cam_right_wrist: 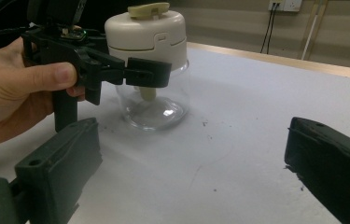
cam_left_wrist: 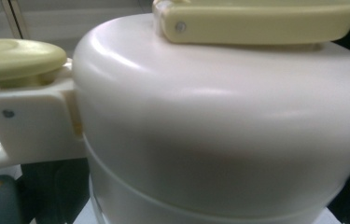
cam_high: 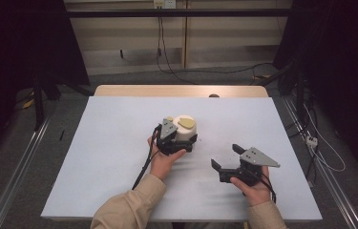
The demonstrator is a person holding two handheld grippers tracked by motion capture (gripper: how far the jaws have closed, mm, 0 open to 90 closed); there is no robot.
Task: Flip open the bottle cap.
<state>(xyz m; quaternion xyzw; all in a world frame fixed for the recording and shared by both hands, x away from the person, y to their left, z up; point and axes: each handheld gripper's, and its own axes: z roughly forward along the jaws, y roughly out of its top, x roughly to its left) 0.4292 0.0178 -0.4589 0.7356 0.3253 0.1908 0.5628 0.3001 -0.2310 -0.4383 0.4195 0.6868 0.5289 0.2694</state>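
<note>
White-topped table (cam_high: 119, 143), grey floor (cam_high: 14, 152), dim room.

Beige sleeves (cam_high: 129, 205), black left gripper (cam_high: 179, 143), black right gripper (cam_high: 226, 157) with grey three-cornered plate (cam_high: 258, 157), trailing black cables

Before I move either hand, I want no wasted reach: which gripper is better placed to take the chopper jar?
Left. The left gripper already has its jaws around the chopper jar, just under the cream lid. The right gripper sits open on the table, apart from the jar.
</note>
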